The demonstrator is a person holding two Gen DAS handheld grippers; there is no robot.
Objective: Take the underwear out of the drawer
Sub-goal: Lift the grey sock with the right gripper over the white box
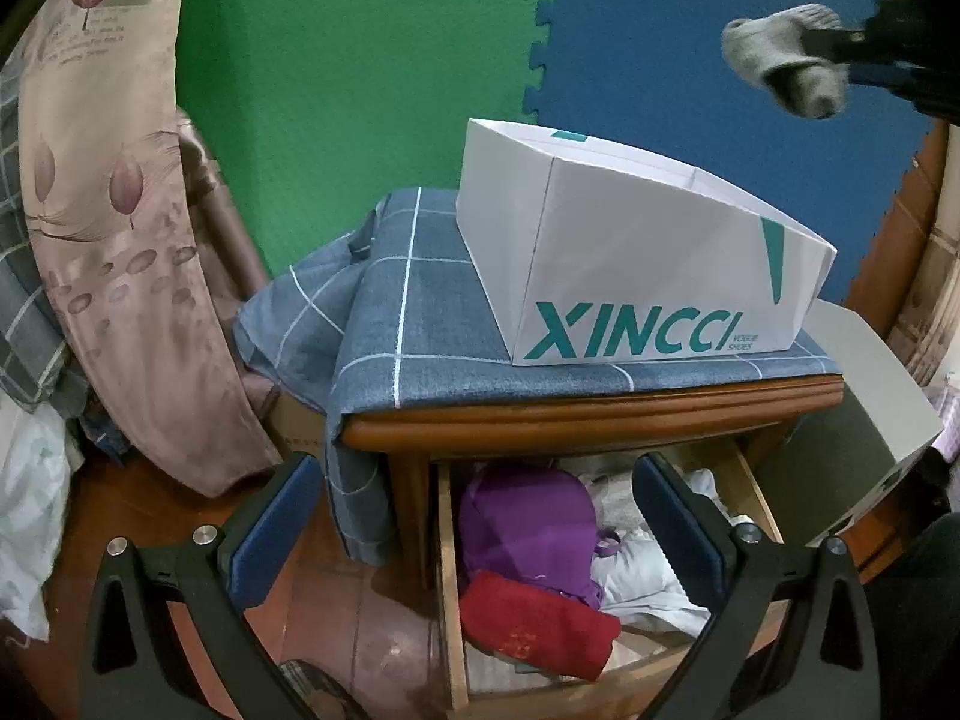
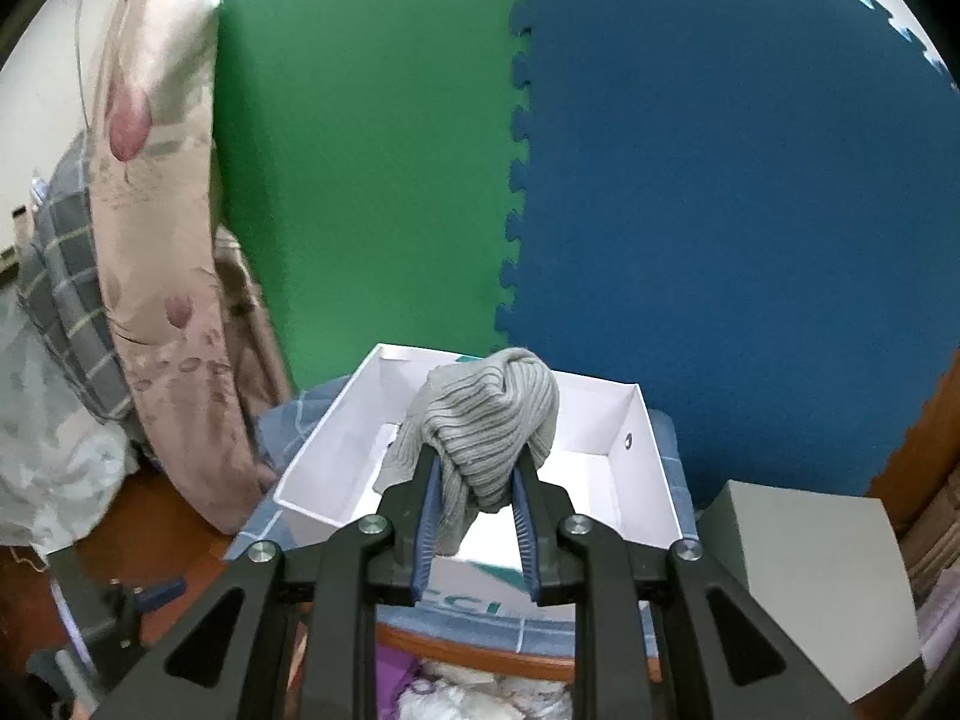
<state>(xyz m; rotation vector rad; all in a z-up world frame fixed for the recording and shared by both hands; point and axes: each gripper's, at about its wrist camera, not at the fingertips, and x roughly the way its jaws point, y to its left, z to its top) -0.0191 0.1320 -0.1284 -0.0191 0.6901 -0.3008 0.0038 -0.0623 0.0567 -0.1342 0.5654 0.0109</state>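
Observation:
My right gripper (image 2: 477, 462) is shut on a grey ribbed underwear bundle (image 2: 486, 414) and holds it above the open white shoe box (image 2: 630, 414). In the left wrist view the same bundle (image 1: 780, 57) hangs at the upper right, above the box (image 1: 630, 276). My left gripper (image 1: 480, 516) is open and empty, hovering over the open wooden drawer (image 1: 447, 588). The drawer holds a purple garment (image 1: 528, 522), a red folded cloth (image 1: 534, 624) and white clothes (image 1: 648, 576).
The box stands on a blue checked cloth (image 1: 420, 300) covering the wooden nightstand (image 1: 600, 414). A floral curtain (image 1: 120, 240) hangs at the left. Green and blue foam mats (image 2: 720, 210) back the scene. A grey box (image 2: 822, 576) stands at the right.

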